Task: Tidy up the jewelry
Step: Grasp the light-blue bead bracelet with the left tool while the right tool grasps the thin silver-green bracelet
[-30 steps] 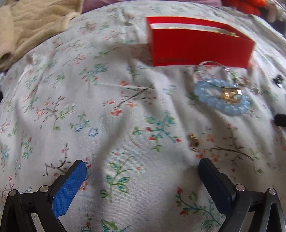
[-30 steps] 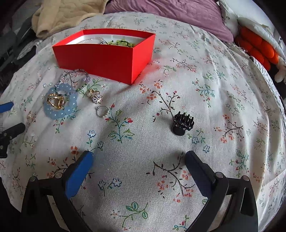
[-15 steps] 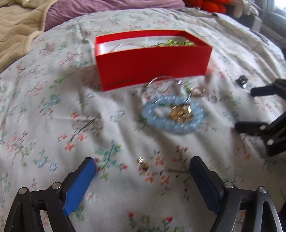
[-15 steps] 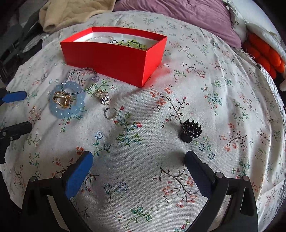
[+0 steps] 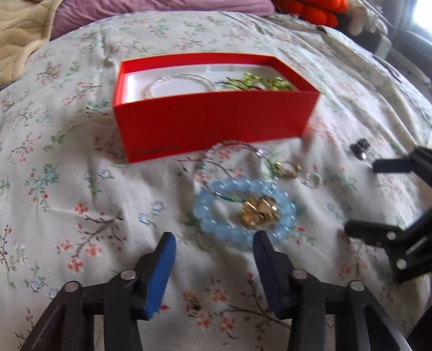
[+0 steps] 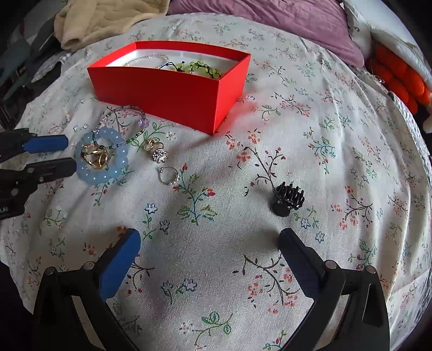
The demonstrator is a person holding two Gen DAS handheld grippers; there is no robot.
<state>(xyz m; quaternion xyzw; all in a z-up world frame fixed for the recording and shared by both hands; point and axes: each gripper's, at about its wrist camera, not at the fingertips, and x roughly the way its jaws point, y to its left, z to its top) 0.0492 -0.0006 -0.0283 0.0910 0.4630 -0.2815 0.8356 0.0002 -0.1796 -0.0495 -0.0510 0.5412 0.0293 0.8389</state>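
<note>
Bedroom — floral bedspread (image 6: pixel 310 151), pillow (image 6: pixel 283 24)

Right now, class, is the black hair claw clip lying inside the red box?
No: the black hair claw clip lies on the floral cloth, well apart from the red box.

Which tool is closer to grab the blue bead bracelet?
Left. The left tool, its jaws closing with nothing between them, sits right beside the pale blue bead bracelet; the right tool hovers over bare floral cloth, farther away.

On the floral bedspread (image 6: pixel 310 129), the right tongs (image 6: pixel 209 243) gape over bare cloth, near a black hair claw (image 6: pixel 286 199), while the left tongs (image 6: pixel 58 155) close beside a blue bead bracelet (image 6: pixel 101 159).
</note>
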